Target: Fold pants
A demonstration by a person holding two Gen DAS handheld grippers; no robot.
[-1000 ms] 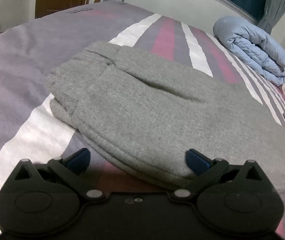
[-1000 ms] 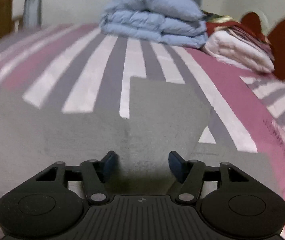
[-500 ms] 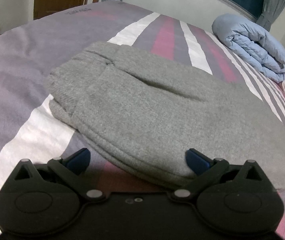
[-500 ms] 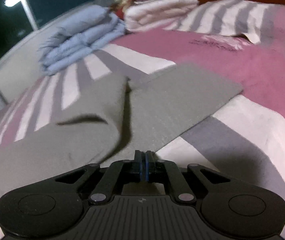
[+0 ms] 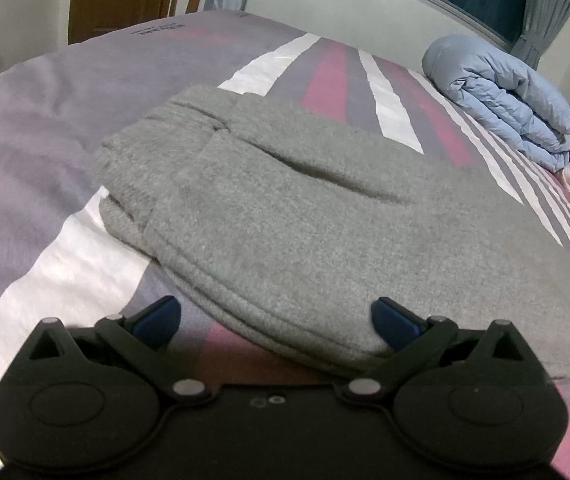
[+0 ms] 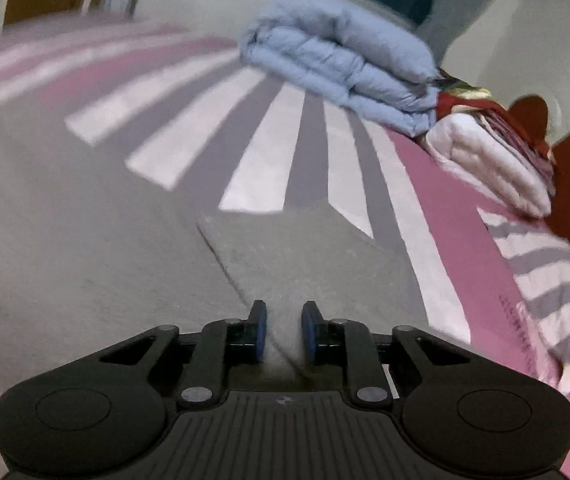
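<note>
Gray pants [image 5: 305, 216] lay mid-frame on the striped bed [image 5: 37, 128].
I saw the left gripper [image 5: 275, 320] spread wide; the right gripper [image 6: 283, 334] was narrowly apart around pant fabric.

Grey pants [image 5: 305, 216] lie folded on the striped bed [image 5: 45, 120]. The left gripper [image 5: 275, 318] hangs at their near hem, fingers [image 5: 157, 316] spread wide and empty. Beyond the pants, to their right, sits a folded blue quilt [image 5: 497, 100].

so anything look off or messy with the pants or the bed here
Nothing damaged or spilled. The grey pants lie folded on the striped bed, with one crease sagging across the top layer. A leg corner sits between the right gripper fingers.
</note>
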